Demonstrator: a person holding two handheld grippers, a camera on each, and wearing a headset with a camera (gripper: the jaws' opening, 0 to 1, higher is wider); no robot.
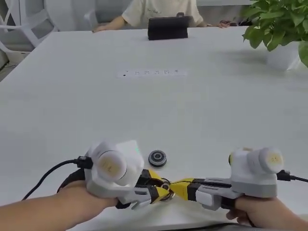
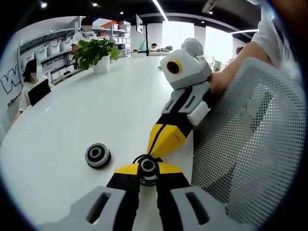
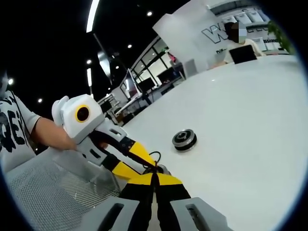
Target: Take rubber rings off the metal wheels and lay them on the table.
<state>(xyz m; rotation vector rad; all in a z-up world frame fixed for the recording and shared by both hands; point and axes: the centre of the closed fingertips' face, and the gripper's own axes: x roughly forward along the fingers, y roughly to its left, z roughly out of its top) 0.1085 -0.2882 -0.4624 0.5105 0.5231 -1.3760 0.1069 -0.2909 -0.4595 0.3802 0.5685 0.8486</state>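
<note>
At the near edge of the white table (image 1: 202, 110) the two grippers meet tip to tip, the left gripper (image 2: 147, 171) coming in from the left and the right gripper (image 3: 154, 178) from the right. The left gripper's yellow jaws are closed on a small metal wheel (image 2: 148, 165), which they hold by its sides just above the tabletop. The right gripper's jaws are pressed together at that wheel's far rim, and they appear to pinch the thin black rubber ring (image 3: 153, 155), which stands up from the wheel as a loose loop; how much of it is off the rim is too small to tell. A second metal wheel (image 1: 157, 158), with its black ring around it, lies flat on the table just beyond the gripper tips and a little to the left, apart from both grippers. A hand (image 1: 84, 204) holds the left gripper's white body, and another hand (image 1: 262, 211) holds the right one. A black cable (image 1: 48, 174) trails off to the left from the left gripper. At the far edge of the table a person (image 1: 161, 9) sits behind a dark laptop (image 1: 167, 28), and a potted plant (image 1: 279, 26) stands at the far right. A grey mesh chair back (image 2: 250, 144) sits close behind the near edge.
</note>
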